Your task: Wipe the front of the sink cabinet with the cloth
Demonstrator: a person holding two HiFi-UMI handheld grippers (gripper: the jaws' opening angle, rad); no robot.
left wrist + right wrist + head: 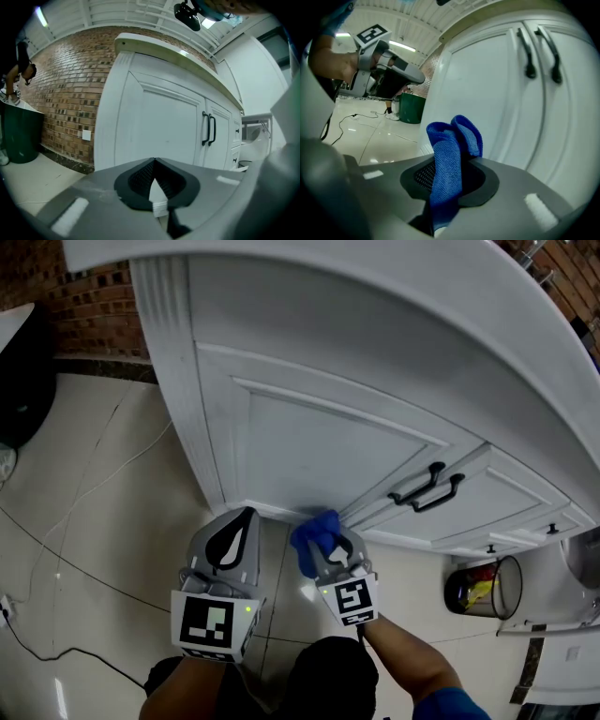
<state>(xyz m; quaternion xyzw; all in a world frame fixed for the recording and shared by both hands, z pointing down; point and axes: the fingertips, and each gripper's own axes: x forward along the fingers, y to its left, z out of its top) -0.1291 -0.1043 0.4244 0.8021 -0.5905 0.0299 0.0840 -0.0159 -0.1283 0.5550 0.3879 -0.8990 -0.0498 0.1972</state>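
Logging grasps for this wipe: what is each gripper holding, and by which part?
The right gripper pinches the blue cloth at a bunched fold, its end poking past the jaws. The left gripper holds nothing.

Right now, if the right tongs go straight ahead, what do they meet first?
Probably the white cabinet door, left of its black handles; the blue cloth in the right tongs would touch first.

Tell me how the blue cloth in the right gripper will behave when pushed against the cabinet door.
Probably floppy: the blue cloth folds and bunches in the right gripper, so it should flatten against the cabinet door. Likely light, since its free folds stand up unsupported. Its textured surface should drag rather than slip on the smooth white panel.
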